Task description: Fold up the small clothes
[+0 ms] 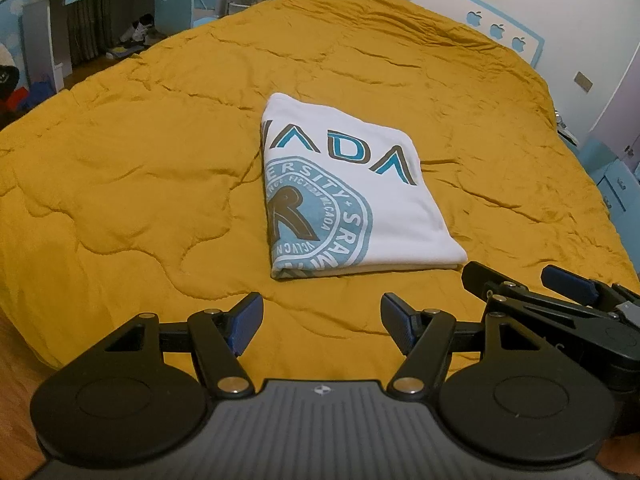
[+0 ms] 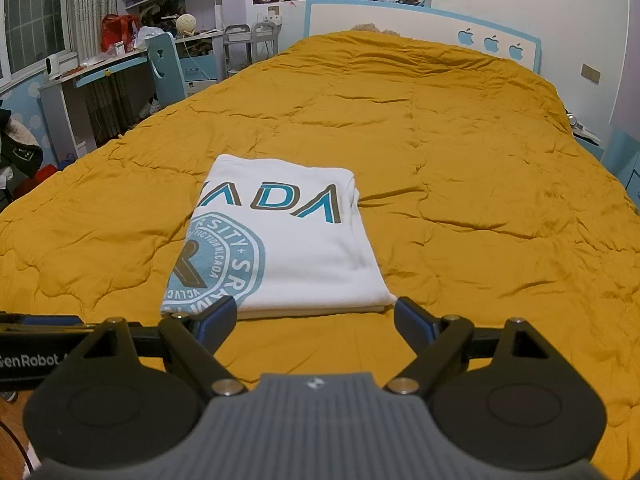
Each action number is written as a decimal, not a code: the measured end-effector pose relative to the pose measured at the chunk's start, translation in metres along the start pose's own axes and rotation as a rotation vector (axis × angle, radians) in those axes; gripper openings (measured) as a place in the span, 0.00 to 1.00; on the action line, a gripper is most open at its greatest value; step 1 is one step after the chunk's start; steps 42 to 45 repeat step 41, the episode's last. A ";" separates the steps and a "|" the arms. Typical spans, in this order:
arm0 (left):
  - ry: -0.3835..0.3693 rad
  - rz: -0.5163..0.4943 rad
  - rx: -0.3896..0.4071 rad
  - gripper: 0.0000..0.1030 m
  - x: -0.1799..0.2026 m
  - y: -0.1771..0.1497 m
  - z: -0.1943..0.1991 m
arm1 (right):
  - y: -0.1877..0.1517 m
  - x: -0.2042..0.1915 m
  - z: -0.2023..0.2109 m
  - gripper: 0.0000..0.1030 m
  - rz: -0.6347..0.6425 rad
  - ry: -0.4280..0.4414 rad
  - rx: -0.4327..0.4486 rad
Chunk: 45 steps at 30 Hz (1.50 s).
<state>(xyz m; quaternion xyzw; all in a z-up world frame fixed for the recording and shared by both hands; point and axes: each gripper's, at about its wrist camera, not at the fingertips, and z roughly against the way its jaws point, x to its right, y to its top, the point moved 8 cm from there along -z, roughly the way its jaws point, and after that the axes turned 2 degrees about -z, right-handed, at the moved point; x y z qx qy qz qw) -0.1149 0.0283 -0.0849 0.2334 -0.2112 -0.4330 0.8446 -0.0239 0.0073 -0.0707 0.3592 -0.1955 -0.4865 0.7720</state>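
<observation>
A white T-shirt (image 1: 352, 196) with blue and brown lettering and a round blue badge lies folded into a neat rectangle on the mustard-yellow quilt (image 1: 140, 168). My left gripper (image 1: 322, 322) hovers just short of the shirt's near edge, jaws wide open, nothing between them. In the left wrist view my right gripper (image 1: 516, 278) shows at the right, beside the shirt's near right corner. From the right wrist view the same shirt (image 2: 296, 248) lies straight ahead, and my right gripper (image 2: 316, 320) stands open at its near edge, empty, blue pads (image 2: 218, 320) apart from the cloth.
The quilt (image 2: 480, 200) covers a wide bed with a white and blue headboard (image 2: 420, 24) at the far end. A desk with shelves and a blue chair (image 2: 164, 64) stand at the far left. Wooden floor (image 1: 16, 368) shows at the bed's near left corner.
</observation>
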 end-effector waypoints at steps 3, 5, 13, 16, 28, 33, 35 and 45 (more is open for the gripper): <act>0.001 -0.002 -0.003 0.76 -0.001 0.000 -0.001 | 0.000 0.000 0.000 0.79 0.001 -0.001 -0.001; 0.003 -0.005 -0.003 0.76 -0.001 0.001 -0.001 | 0.000 0.000 0.000 0.79 0.000 -0.002 -0.004; 0.051 -0.011 -0.017 0.78 0.000 -0.001 -0.004 | -0.002 0.001 -0.005 0.79 0.002 -0.015 -0.023; 0.066 -0.010 -0.019 0.79 0.000 -0.001 -0.004 | -0.002 0.002 -0.005 0.79 0.004 -0.017 -0.024; 0.083 -0.014 -0.020 0.79 0.003 -0.001 -0.006 | -0.005 0.004 -0.009 0.79 -0.007 -0.017 -0.033; 0.077 -0.008 -0.012 0.79 0.002 -0.002 -0.005 | -0.005 0.005 -0.009 0.79 -0.012 -0.017 -0.029; 0.083 -0.016 -0.008 0.79 0.003 -0.002 -0.004 | -0.005 0.005 -0.009 0.79 -0.014 -0.015 -0.030; 0.092 -0.023 -0.015 0.79 0.005 0.001 -0.003 | -0.004 0.005 -0.008 0.79 -0.018 -0.013 -0.026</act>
